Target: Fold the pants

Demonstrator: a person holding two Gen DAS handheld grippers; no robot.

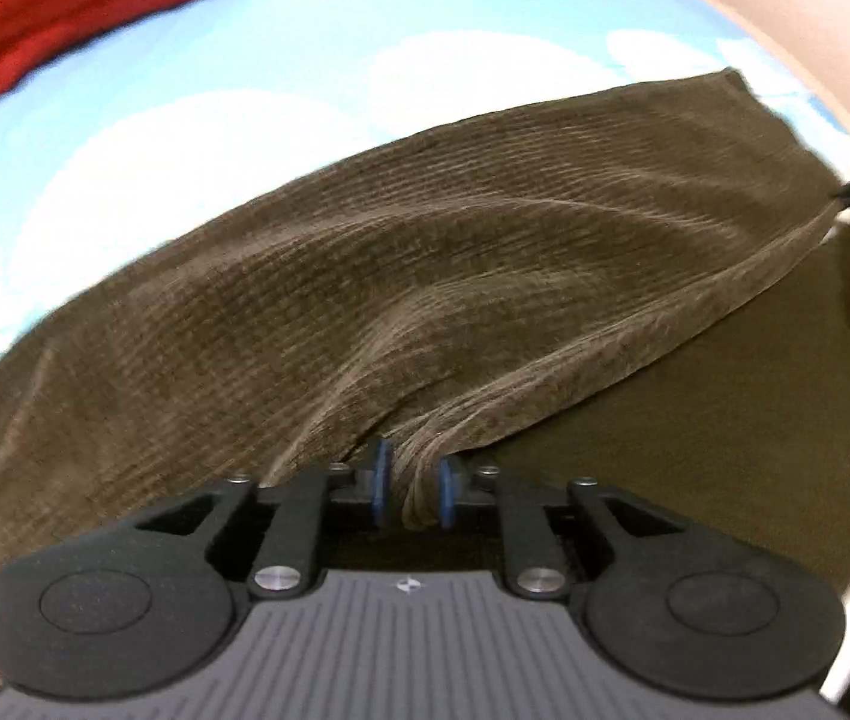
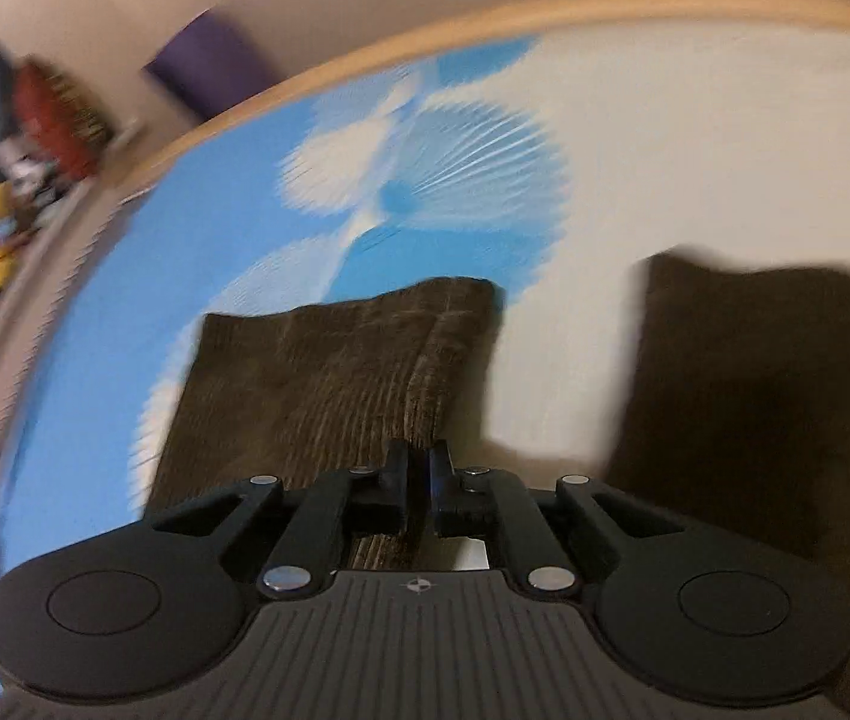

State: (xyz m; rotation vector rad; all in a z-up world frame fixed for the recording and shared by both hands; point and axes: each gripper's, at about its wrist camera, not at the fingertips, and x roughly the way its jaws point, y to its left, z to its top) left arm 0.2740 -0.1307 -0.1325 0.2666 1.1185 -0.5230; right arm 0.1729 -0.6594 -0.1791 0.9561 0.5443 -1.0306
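At the far left a red cloth (image 1: 53, 18) is lying bunched on the blue and white sheet (image 1: 197, 72), apart from the work. Beside it the brown ribbed pants (image 1: 425, 252) are stretching across the sheet, 1 long panel being drawn taut between the 2 grippers. The left gripper (image 1: 414, 483) is standing a little apart at the jaws with a gathered fold of the fabric sitting between its blue pads (image 1: 447, 480) – whether they are pressing it I cannot tell. Further right, the right gripper (image 2: 419, 468) is nearly closed, pinching an edge of the pant leg (image 2: 329, 372); a second dark piece of the pants (image 2: 772, 396) is lying flat beyond it. Judging by this, a first fold is under way – the lifted layer is not yet laid down and smoothed, and further folds are still waiting
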